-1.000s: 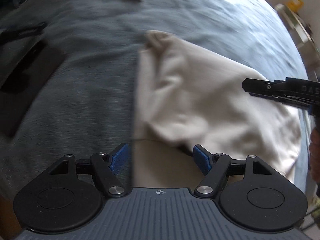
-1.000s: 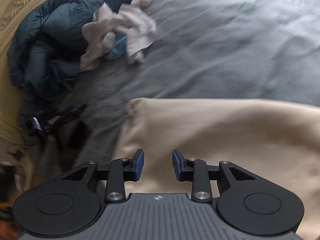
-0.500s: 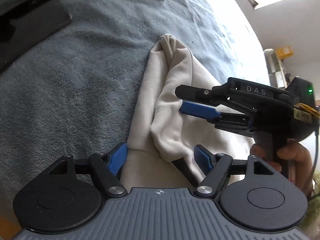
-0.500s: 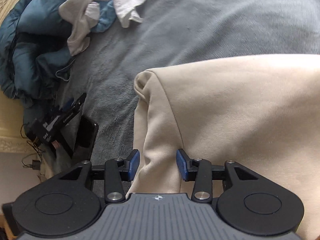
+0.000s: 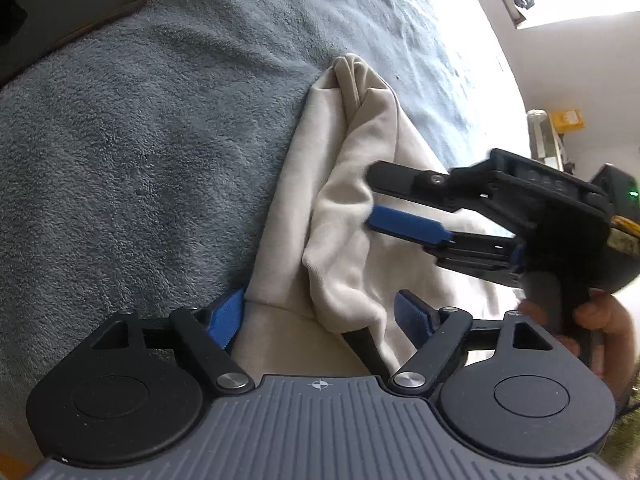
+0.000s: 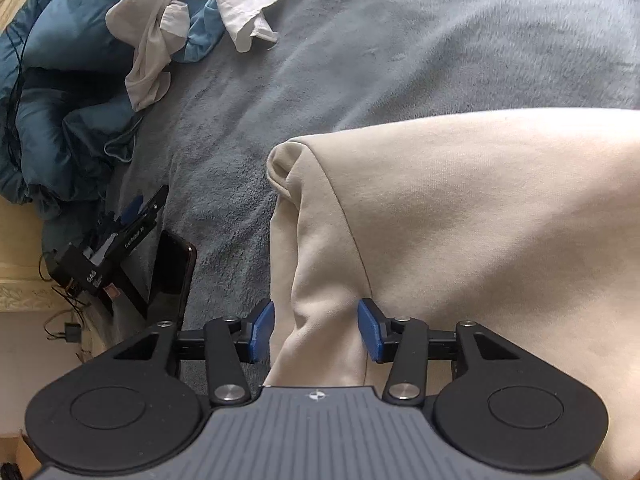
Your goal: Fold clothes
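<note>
A cream sweatshirt (image 6: 460, 216) lies spread on the grey-blue blanket (image 6: 400, 48) that covers the bed. Its bunched, narrow end (image 5: 352, 76) points away from the person toward the far side of the bed, and a long folded band of fabric runs from that end straight back toward both tools, so the long axis of this part goes near to far. The broad body of the garment spreads off to the right.

The left tool (image 5: 320, 316) sits low over the near edge of the sweatshirt with its blue pads wide apart, one at the cloth's left edge and the other to the right of a rumpled fold; nothing is pinched between them. The right tool (image 6: 316, 330) has its pads apart too, straddling the folded band near the seam without closing on it. From the left wrist view, the right tool (image 5: 374, 200) reaches in from the right above the crumpled fold, held in the person's right hand (image 5: 600, 324).

Away from the sweatshirt, a white garment (image 6: 192, 8) lies crumpled on a dark blue duvet (image 6: 52, 92) at the far left. A black phone (image 6: 172, 276) rests on the blanket near the left edge.
</note>
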Available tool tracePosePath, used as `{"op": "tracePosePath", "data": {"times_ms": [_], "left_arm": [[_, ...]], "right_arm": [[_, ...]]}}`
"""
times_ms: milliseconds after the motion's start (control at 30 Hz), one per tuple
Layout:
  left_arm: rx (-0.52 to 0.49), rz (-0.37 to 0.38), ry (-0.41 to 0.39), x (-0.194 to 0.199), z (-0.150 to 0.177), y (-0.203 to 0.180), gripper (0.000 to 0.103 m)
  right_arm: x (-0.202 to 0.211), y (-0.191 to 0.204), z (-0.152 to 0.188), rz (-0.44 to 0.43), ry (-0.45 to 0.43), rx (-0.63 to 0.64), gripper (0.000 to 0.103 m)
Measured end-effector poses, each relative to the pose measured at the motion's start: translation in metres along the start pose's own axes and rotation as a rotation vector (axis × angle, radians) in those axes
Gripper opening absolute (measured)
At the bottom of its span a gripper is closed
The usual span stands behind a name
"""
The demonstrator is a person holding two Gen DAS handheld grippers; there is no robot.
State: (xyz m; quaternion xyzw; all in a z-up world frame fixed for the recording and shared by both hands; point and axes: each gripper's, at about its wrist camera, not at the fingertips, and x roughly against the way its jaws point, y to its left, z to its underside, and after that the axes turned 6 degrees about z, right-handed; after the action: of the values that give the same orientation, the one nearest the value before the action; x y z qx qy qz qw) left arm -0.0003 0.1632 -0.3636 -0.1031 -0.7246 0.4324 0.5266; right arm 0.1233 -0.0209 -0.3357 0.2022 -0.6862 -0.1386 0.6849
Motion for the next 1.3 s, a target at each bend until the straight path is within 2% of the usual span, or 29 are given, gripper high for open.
{"op": "tracePosePath", "data": {"times_ms": [33,167,233,300,400,500,700,733,767,867,933,1100,1300], "left_arm": [[-0.013,-0.022,-0.003,0.000,0.000,-0.003,0.071],[-0.058,-0.074,-0.040,0.003,0.007,-0.012,0.046],[-0.100,-0.101,-0.053,0.005,0.012,-0.016,0.037],[-0.135,-0.112,-0.066,0.008,0.016,-0.021,0.022],[-0.192,-0.119,-0.087,0.012,0.022,-0.030,0.014],[-0.280,-0.115,-0.103,0.013,0.029,-0.046,0.013],[-0.358,-0.099,-0.129,0.006,0.035,-0.065,0.012],[-0.373,-0.100,-0.130,0.005,0.037,-0.068,0.012],[-0.382,-0.100,-0.129,0.004,0.037,-0.072,0.012],[-0.402,-0.113,-0.118,0.006,0.035,-0.069,0.012],[-0.398,-0.104,-0.109,0.007,0.031,-0.067,0.014],[-0.352,-0.094,-0.057,-0.003,0.019,-0.065,0.036],[-0.285,-0.108,-0.006,-0.014,0.014,-0.064,0.039]], "right_arm": [[0.002,0.003,0.000,0.011,0.003,0.012,0.052],[0.000,0.018,-0.005,0.052,0.030,0.098,0.060],[-0.005,0.028,-0.008,0.081,0.043,0.144,0.061],[-0.008,0.037,-0.009,0.108,0.055,0.185,0.064],[-0.013,0.048,-0.008,0.143,0.076,0.222,0.067],[-0.019,0.058,-0.004,0.181,0.100,0.272,0.070],[-0.033,0.080,0.003,0.306,0.118,0.417,0.070],[-0.035,0.081,0.004,0.319,0.118,0.426,0.069],[-0.035,0.081,0.005,0.336,0.112,0.438,0.058],[-0.033,0.079,0.005,0.373,0.098,0.473,0.036],[-0.030,0.074,0.003,0.369,0.098,0.472,0.028],[-0.027,0.068,0.000,0.352,0.104,0.441,0.026],[-0.027,0.073,0.005,0.365,0.080,0.460,0.026]]}}
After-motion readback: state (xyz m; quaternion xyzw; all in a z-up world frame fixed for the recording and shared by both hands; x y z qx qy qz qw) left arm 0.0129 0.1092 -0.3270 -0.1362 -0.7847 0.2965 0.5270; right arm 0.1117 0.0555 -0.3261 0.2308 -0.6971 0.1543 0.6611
